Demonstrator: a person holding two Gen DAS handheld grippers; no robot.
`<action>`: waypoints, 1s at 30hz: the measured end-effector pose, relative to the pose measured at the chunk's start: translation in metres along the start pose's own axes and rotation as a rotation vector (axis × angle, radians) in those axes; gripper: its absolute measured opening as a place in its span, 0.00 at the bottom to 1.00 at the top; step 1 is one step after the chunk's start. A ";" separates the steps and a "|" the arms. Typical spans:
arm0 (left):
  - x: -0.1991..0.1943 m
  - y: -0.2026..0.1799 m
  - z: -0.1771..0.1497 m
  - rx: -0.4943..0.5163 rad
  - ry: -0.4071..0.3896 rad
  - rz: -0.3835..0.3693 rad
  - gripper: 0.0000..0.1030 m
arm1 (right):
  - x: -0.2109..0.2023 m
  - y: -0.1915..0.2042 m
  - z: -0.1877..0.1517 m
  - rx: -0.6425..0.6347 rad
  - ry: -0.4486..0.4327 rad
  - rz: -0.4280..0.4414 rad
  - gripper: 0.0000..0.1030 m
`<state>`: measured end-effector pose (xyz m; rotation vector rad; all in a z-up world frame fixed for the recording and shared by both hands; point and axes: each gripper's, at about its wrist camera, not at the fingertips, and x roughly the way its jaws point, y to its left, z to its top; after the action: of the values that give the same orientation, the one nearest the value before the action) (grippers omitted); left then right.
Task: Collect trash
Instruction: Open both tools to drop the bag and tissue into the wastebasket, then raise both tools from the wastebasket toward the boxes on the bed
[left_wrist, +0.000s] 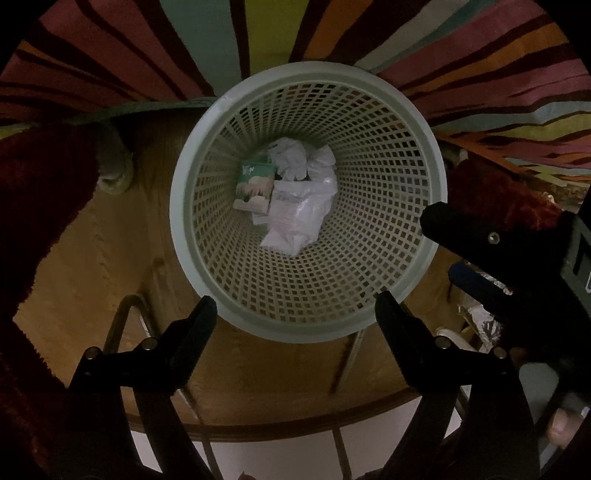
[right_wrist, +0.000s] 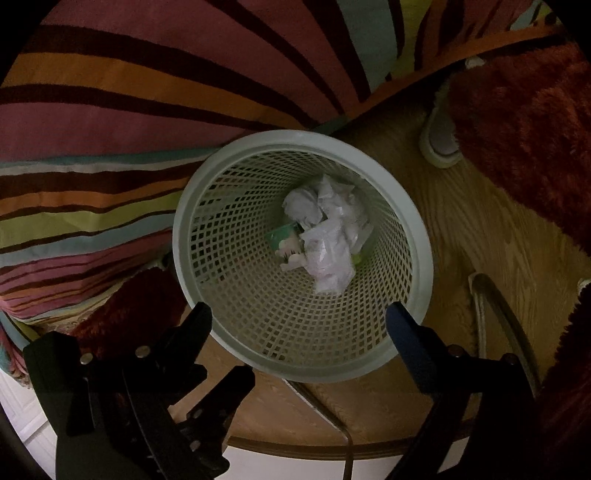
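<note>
Wooden floor (left_wrist: 110, 236) under everything, striped blanket (left_wrist: 461, 51) across top of frame. One pale green basket (left_wrist: 177, 206) in middle, standing up, open mouth facing camera. Inside at bottom: one crumpled white paper ball (left_wrist: 290, 158), one white plastic wrapper (left_wrist: 299, 210), one green box (left_wrist: 255, 188) with long side running up-down. Two grippers. Left gripper (left_wrist: 295, 314) spread wide, holding nothing, low in frame over basket rim. Right gripper (right_wrist: 299, 321) also spread wide, empty.
</note>
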<state>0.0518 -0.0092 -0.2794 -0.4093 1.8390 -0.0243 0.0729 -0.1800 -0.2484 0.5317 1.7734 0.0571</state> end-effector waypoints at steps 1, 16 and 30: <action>0.002 0.002 -0.001 0.000 -0.002 0.000 0.83 | 0.000 0.000 0.000 0.000 -0.001 0.001 0.88; -0.023 0.007 -0.014 -0.016 -0.089 -0.010 0.83 | -0.028 0.000 -0.004 0.006 -0.076 0.055 0.88; -0.112 0.000 -0.046 0.071 -0.382 0.026 0.83 | -0.108 0.026 -0.027 -0.191 -0.338 0.063 0.88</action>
<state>0.0367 0.0148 -0.1615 -0.3148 1.4624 0.0062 0.0746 -0.1913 -0.1342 0.4301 1.4051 0.1688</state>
